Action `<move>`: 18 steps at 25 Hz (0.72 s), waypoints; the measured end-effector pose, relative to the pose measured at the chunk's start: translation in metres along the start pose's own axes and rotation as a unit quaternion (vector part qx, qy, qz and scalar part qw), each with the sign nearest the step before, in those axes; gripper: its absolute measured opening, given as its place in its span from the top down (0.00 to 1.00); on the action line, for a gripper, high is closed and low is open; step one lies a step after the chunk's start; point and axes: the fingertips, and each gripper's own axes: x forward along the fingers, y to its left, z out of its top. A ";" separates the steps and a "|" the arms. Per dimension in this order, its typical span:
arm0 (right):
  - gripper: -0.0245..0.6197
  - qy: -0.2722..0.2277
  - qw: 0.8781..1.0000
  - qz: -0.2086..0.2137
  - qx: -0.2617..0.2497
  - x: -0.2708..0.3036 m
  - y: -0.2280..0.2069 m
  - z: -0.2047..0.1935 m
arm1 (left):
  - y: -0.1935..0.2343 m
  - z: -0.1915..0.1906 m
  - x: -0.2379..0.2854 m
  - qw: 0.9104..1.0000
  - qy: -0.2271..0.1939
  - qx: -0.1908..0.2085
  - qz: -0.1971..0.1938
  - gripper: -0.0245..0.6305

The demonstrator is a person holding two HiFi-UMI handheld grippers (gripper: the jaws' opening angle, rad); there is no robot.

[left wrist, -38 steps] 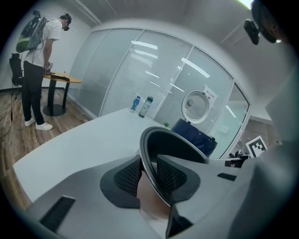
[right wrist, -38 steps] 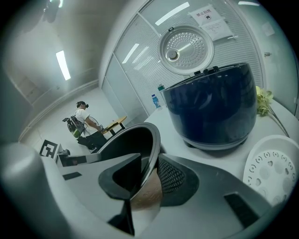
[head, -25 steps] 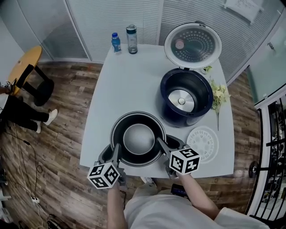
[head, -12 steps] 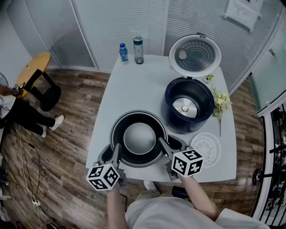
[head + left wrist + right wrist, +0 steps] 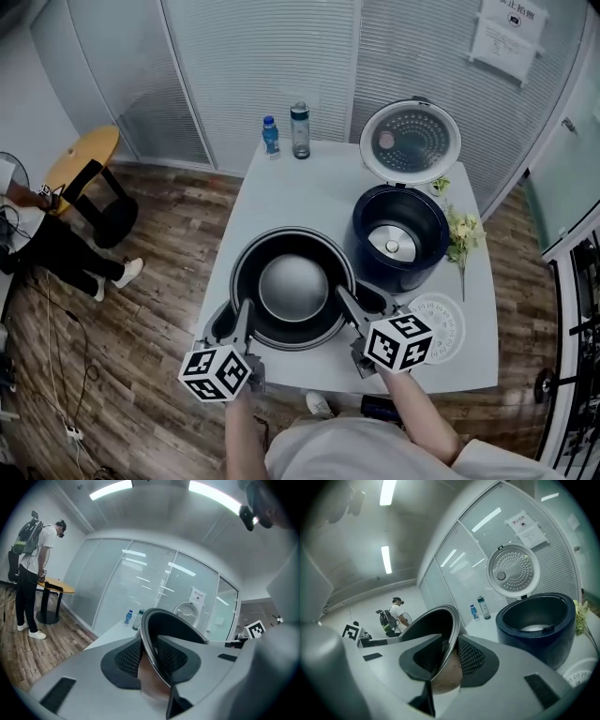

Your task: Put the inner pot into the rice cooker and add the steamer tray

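The inner pot [image 5: 292, 289] hangs between the two grippers over the near part of the white worktop [image 5: 300, 187], its dark mouth facing up and its rim roughly level. The left gripper [image 5: 244, 321] has its fingers [image 5: 123, 660] closed on the pot's rim at the near-left side, one finger inside the wall and one outside, with the metal edge running straight up between the ribbed pads. The right gripper [image 5: 347, 305] clamps the opposite, near-right side of the rim in the same way, its fingers [image 5: 472, 657] pressed against the wall from both sides. Just beyond and to the right of the pot stands the dark blue rice cooker [image 5: 400, 234], its lid [image 5: 410, 141] tipped back upright and its well showing the bare heating plate. The white steamer tray [image 5: 441, 323] lies flat on the worktop in front of the cooker, beside the right gripper. Two bottles [image 5: 300, 129] stand at the far edge, and a sprig of flowers [image 5: 461, 234] lies to the cooker's right.
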 end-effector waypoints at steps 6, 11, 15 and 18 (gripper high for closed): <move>0.80 -0.026 1.000 0.004 0.006 -0.001 0.007 0.022 | -0.004 0.022 0.000 1.000 -0.013 0.009 -0.006 0.81; 0.80 -0.042 0.999 -0.004 -0.003 -0.012 0.009 0.037 | -0.016 0.034 0.002 0.999 -0.023 0.015 -0.025 0.80; 0.80 -0.056 0.998 -0.016 -0.010 -0.025 0.003 0.047 | -0.030 0.038 0.010 0.999 -0.025 0.015 -0.046 0.81; 0.80 -0.070 0.997 -0.029 -0.012 -0.038 0.001 0.057 | -0.044 0.046 0.014 0.997 -0.026 0.019 -0.065 0.81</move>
